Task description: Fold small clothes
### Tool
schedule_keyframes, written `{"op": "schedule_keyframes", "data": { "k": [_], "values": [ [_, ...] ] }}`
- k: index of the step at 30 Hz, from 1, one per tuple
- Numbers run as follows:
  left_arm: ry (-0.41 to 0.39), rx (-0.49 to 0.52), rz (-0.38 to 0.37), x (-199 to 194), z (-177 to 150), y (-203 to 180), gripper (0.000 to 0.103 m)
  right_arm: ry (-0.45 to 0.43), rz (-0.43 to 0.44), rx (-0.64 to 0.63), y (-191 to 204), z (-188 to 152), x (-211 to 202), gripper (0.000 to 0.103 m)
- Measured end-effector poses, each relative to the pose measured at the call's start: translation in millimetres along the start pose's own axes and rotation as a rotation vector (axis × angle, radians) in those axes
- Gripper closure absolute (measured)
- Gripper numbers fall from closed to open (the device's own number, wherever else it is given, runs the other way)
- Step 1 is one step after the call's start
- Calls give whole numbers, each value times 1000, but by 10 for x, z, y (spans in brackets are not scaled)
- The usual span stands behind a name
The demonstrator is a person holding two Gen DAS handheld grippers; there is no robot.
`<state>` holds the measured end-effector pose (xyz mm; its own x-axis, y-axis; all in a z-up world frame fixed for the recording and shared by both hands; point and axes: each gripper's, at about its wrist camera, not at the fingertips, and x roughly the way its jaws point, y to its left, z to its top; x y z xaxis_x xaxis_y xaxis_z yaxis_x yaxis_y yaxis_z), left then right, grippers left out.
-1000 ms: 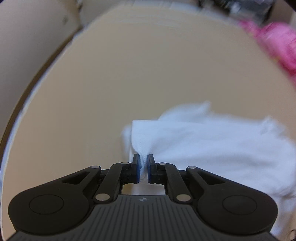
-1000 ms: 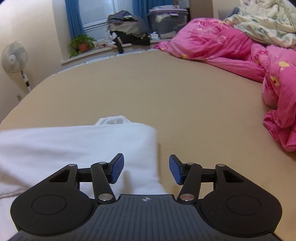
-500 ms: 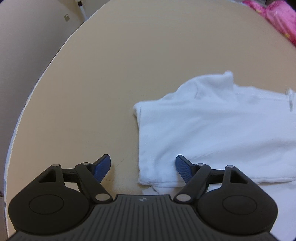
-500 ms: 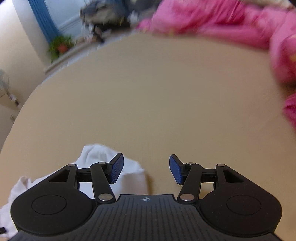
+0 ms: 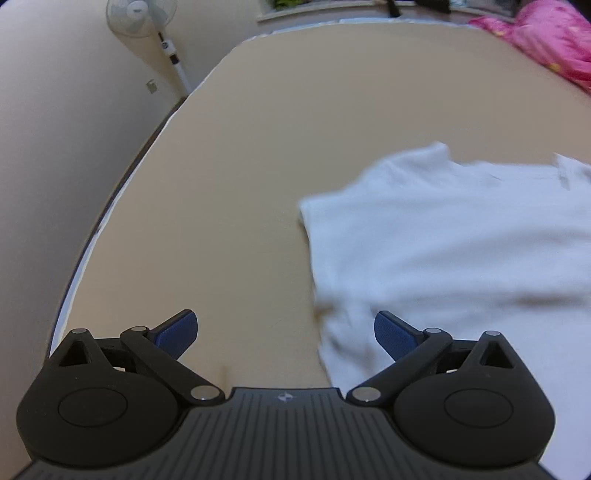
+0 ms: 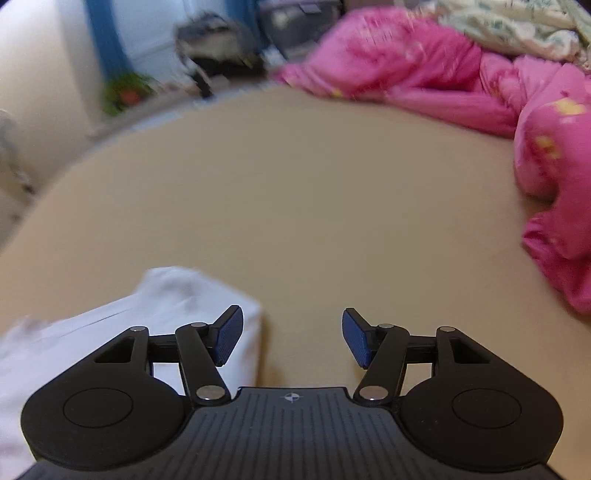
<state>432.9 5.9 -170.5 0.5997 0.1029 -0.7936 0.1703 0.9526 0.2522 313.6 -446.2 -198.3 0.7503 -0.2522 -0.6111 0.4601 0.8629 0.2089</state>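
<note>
A small white garment lies folded flat on the tan bed surface. In the left wrist view it fills the right half; my left gripper is open and empty above its near left edge, with the right fingertip over the cloth. In the right wrist view the garment lies at the lower left. My right gripper is open and empty, its left fingertip over the cloth's right edge and its right one over bare bed.
A pink quilt is heaped along the far and right side of the bed, also at the left wrist view's top right. A standing fan and wall are left of the bed edge. Window clutter sits beyond.
My left gripper let go of the white garment's edge, opened wide and pulled back. The right gripper stayed open and swung about near the garment's right edge.
</note>
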Motion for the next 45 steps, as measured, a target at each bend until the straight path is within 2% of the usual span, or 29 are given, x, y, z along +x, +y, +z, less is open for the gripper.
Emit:
{"op": "schedule_keyframes", "data": {
  "k": [2,5,9,11,15,19,24,29,35,45],
  "values": [
    [14,13,-23,-256,-308,-1,1,-47,30,-72,99,-257,-602,26],
    [69,42,-46,-579,-800,-47,1,-66,72,-193,263,-686,-1433,17],
    [161,75,-34,-904,-1476,-154,1,-15,107,-277,513,-1202,-2159,15],
    [185,75,-49,-1106,-1740,-190,1,25,166,-298,667,-1435,-2456,15],
    [137,81,-55,-1583,-2080,-203,1,27,248,-331,880,-1660,-2915,15],
    [73,74,-53,-1967,-2240,-233,1,-16,258,-341,957,-1815,-3299,15],
    [-32,51,-75,-2443,-2332,-334,1,-73,234,-344,835,-1976,-3642,15],
    [-110,72,-60,-2680,-2374,-372,1,-63,219,-299,725,-2098,-3787,15],
    [-141,60,-51,-2859,-2443,-346,1,-69,211,-282,689,-2118,-3838,15],
    [-124,54,-42,-2762,-2418,-326,1,-57,211,-314,737,-2137,-3819,15]
  ]
}}
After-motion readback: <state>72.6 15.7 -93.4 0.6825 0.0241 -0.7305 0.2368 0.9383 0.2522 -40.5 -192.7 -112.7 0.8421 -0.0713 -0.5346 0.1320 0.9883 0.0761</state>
